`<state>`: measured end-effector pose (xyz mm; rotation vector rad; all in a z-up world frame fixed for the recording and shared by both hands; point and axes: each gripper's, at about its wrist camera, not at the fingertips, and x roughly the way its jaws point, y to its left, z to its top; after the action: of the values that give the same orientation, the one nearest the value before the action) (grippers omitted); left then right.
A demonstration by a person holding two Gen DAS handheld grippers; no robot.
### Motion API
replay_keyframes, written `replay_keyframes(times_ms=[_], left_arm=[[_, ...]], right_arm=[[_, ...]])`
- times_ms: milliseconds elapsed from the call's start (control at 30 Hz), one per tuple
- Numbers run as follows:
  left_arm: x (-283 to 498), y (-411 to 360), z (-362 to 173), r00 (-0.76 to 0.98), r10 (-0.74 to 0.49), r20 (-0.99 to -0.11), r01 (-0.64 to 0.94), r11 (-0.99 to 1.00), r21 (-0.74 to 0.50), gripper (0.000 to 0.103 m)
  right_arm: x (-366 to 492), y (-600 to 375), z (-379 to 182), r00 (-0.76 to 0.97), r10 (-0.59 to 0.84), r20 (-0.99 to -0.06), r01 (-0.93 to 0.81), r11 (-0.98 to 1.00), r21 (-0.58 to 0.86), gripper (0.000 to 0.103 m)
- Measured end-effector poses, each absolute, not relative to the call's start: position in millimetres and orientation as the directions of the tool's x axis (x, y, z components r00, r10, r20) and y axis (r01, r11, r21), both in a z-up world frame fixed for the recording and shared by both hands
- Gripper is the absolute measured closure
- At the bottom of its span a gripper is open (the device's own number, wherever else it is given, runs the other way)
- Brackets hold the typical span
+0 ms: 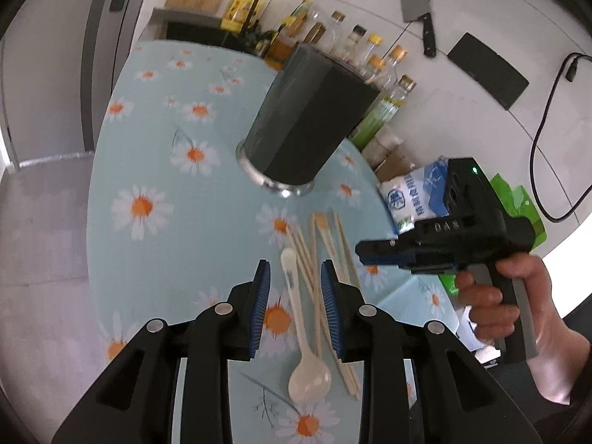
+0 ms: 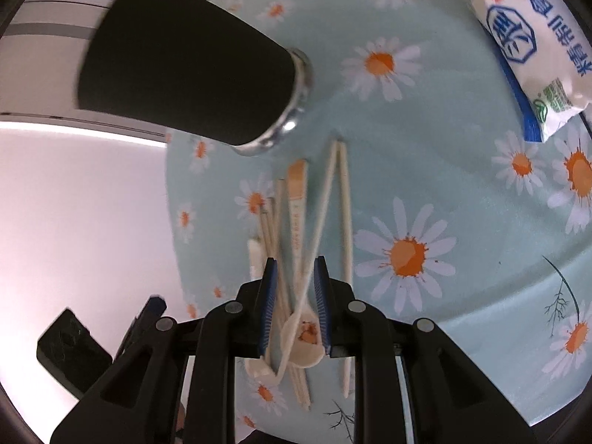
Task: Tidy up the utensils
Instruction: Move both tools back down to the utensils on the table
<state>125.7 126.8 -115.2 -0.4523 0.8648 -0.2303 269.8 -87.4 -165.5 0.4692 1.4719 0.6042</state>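
Note:
A cream spoon (image 1: 303, 336) and several wooden chopsticks (image 1: 335, 259) lie in a loose pile on the daisy tablecloth (image 1: 155, 170), in front of a tall black utensil holder (image 1: 307, 118) with a metal base. My left gripper (image 1: 296, 299) is open, its blue pads either side of the spoon handle and chopsticks, just above them. My right gripper (image 1: 364, 253) shows from the side in the left wrist view, to the right of the pile. In its own view the right gripper (image 2: 296, 292) is open over the chopsticks (image 2: 344, 222), with a spoon (image 2: 301, 336) between its jaws. The holder (image 2: 185, 63) stands behind.
A white and blue salt bag (image 1: 414, 192) lies right of the pile; it also shows in the right wrist view (image 2: 529, 48). Oil and spice bottles (image 1: 351, 44) line the wall behind the holder. A cleaver (image 1: 416, 7) hangs on the wall. The table edge (image 1: 94, 199) curves at left.

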Motion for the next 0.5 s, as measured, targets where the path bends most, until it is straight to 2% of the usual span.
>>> replay_keyframes(times_ms=[167, 500], left_arm=[[120, 132, -128, 0.613, -0.374, -0.696, -0.022, 0.873, -0.488, 0.076], [117, 129, -142, 0.574, -0.397, -0.716, -0.032, 0.863, -0.504, 0.076]], right_arm=[[277, -80, -183, -0.045, 0.601, -0.798, -0.044, 0.797, 0.603, 0.082], [285, -77, -192, -0.073, 0.622, -0.780, 0.007, 0.782, 0.623, 0.091]])
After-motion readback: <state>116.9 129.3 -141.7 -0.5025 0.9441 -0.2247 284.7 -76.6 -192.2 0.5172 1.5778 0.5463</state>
